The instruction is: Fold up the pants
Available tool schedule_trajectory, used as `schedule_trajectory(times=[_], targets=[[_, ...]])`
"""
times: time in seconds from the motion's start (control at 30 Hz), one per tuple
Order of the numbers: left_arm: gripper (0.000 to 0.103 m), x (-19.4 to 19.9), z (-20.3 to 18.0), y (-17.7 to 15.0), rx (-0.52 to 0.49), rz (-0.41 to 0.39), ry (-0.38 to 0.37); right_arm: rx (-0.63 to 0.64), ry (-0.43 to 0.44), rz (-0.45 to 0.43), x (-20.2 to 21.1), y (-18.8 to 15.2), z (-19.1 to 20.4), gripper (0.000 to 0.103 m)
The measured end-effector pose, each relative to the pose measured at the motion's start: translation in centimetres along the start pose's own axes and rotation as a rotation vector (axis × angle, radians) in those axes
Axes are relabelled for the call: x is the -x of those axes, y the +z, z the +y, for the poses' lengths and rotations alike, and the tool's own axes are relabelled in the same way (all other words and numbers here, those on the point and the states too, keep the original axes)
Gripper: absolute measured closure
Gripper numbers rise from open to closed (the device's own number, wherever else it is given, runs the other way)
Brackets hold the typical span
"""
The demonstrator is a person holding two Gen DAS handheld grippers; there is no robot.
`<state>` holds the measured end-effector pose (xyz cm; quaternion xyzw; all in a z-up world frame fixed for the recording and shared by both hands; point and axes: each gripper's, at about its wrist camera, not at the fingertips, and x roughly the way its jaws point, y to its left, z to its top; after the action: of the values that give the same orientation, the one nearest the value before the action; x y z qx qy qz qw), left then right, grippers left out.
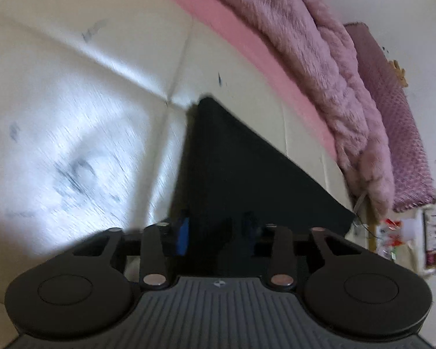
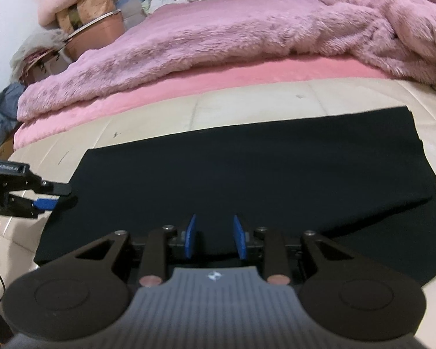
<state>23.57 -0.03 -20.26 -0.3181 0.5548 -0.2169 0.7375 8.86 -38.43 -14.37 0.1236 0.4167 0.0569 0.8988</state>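
Right wrist view: black pants (image 2: 247,174) lie flat on the bed (image 2: 247,99), long axis crosswise just ahead of the open right tool (image 2: 215,240). Left tool (image 2: 53,199) nips their left edge, seemingly closed.

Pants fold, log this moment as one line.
pants: black, flat on bed, partly folded | left hand-held gripper: at pants' left edge, grip unclear | right hand-held gripper: open over near edge

Black pants (image 2: 247,174), flat on cream tiled floor (image 2: 247,99) beside pink bed; long dark strip running L-R, folded lengthwise w/ top layer over lower one at R end. Smooth, no visible wrinkles.
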Motion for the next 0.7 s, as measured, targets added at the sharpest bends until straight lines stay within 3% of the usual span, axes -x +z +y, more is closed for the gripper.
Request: schedule_trajectory(times=[0.1,0.17,0.27,0.33,0.47,0.63,0.7], targets=[[0.07,-0.5,1.1,0.1,0.039,-0.002,-0.039,-0.015,0.002,-0.004,-0.1,0.0,-0.6,0.078],[0.081,-0.9,2.4,0.1,0.083,0.001,-0.081,-0.022,0.008,-0.005,-0.3,-0.1,-0.7,0.078],[0.085,-1.0,3.5,-0.2,0.102,-0.013,-0.129,-0.017,0.012,-0.003,-0.3,-0.2,-0.8,0.078],[0.093,-0.6,2.1,-0.3,0.046,-0.034,-0.092,-0.019,0.006,-0.002,-0.3,-0.1,-0.9,0.079],[0.095,1.4,0.0,0.1,-0.036,-0.064,0.008,0.001,-0.022,0.016,0.0,0.2,-0.7,0.079],[0.095,7.8,2.3,1.7,-0.04,-0.132,0.071,0.066,-0.01,0.042,0.2,0.8,1.1,0.079],[0.095,10.8,3.8,2.3,-0.028,-0.153,0.113,0.097,0.018,0.057,-0.1,0.9,2.6,0.085]])
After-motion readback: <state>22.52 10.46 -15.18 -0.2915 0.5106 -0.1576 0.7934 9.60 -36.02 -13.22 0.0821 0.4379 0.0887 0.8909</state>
